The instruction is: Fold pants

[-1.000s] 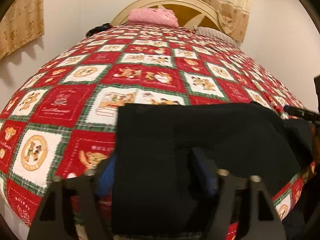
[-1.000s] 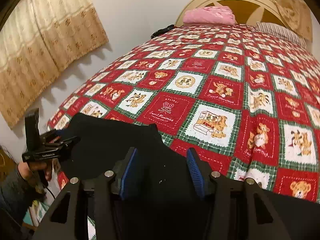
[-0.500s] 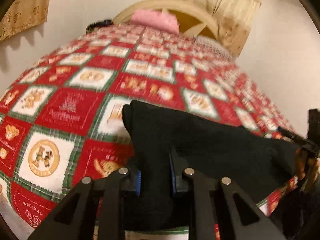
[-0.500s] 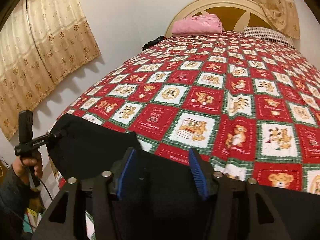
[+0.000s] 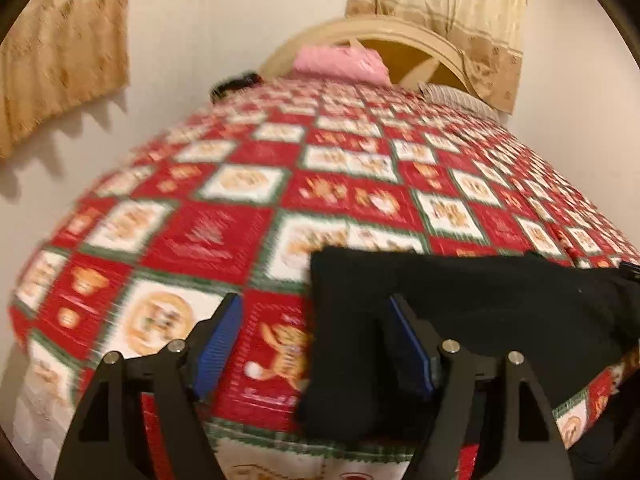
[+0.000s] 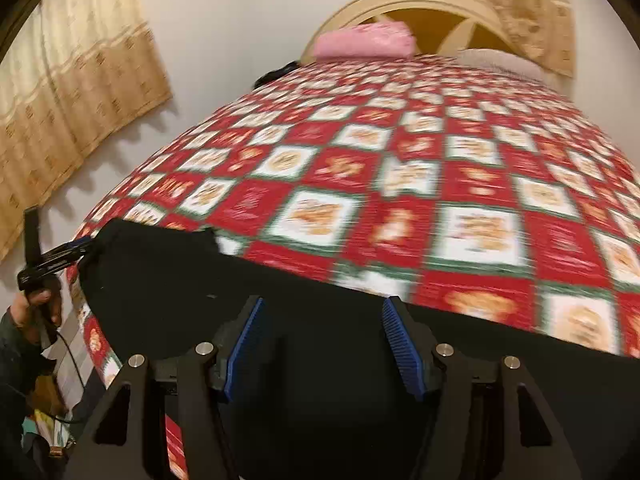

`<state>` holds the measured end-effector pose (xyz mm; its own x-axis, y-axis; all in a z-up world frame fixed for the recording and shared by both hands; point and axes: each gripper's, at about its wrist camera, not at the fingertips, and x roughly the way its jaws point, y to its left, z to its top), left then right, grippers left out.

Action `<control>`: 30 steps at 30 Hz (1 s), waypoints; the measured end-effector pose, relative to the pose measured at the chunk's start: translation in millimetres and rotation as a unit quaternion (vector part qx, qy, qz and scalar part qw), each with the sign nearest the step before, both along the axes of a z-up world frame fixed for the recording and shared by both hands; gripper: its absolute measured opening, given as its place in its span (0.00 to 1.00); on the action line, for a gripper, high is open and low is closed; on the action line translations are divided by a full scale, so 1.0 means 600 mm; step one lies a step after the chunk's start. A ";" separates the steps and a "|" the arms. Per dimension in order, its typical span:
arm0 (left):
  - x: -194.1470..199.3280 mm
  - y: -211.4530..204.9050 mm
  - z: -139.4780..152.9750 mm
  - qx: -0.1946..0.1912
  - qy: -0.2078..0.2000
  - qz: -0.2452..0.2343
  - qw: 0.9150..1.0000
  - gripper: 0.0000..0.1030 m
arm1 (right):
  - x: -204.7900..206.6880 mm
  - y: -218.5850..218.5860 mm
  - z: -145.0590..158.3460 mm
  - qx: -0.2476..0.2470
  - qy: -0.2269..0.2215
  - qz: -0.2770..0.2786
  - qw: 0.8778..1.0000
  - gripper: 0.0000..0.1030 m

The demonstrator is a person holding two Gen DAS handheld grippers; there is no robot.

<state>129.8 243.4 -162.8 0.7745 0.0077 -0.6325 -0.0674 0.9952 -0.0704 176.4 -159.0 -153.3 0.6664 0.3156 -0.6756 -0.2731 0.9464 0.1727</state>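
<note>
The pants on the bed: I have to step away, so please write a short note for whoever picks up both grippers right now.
Left gripper: its jaws are opening, nothing pinched; the right finger overlaps the left edge of the black pants, and the quilt shows between the fingers.
Right gripper: open over the pants, pads not pressing the cloth.
Pants: a dark, flat, wide bundle along the near edge of the bed, apparently already folded over at least once.
Left to do: judging by its width, probably another fold, then smooth and square it. Regrip first; neither gripper holds anything.
</note>
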 end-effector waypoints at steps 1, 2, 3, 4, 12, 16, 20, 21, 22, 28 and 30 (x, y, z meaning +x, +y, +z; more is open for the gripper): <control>-0.005 -0.003 0.009 0.007 -0.012 0.005 1.000 0.79 | -0.008 -0.026 0.004 0.002 -0.002 -0.016 1.000 0.61; -0.010 -0.009 0.017 0.010 -0.024 0.006 1.000 0.85 | -0.016 -0.051 0.008 0.003 -0.004 -0.032 0.999 0.61; -0.013 -0.018 0.023 0.008 -0.034 0.001 0.999 0.90 | -0.027 -0.086 0.013 0.005 -0.008 -0.055 0.998 0.61; -0.014 -0.026 0.026 0.004 -0.040 -0.005 0.999 0.92 | -0.036 -0.114 0.018 0.008 -0.010 -0.074 0.997 0.61; 0.015 -0.157 0.020 -0.005 -0.034 -0.095 0.995 0.93 | -0.151 -0.377 0.053 0.023 -0.032 -0.273 0.961 0.61; 0.030 -0.199 -0.001 0.002 -0.012 -0.103 0.995 0.93 | -0.217 -0.484 0.064 0.046 -0.048 -0.348 0.935 0.61; 0.030 -0.203 -0.017 0.004 0.001 -0.096 0.995 0.93 | -0.254 -0.549 0.049 0.068 -0.034 -0.380 0.922 0.61; 0.031 -0.201 -0.022 0.005 0.006 -0.092 0.996 0.93 | -0.260 -0.557 0.043 0.070 -0.029 -0.383 0.921 0.61; 0.031 -0.202 -0.026 0.005 0.009 -0.089 0.996 0.93 | -0.265 -0.564 0.037 0.071 -0.026 -0.386 0.920 0.61; 0.036 -0.203 -0.045 0.011 0.032 -0.085 0.996 0.94 | -0.275 -0.577 0.000 0.113 -0.015 -0.377 0.919 0.61; 0.037 -0.206 -0.047 0.014 0.037 -0.087 0.995 0.96 | -0.274 -0.574 -0.002 0.119 -0.019 -0.372 0.921 0.60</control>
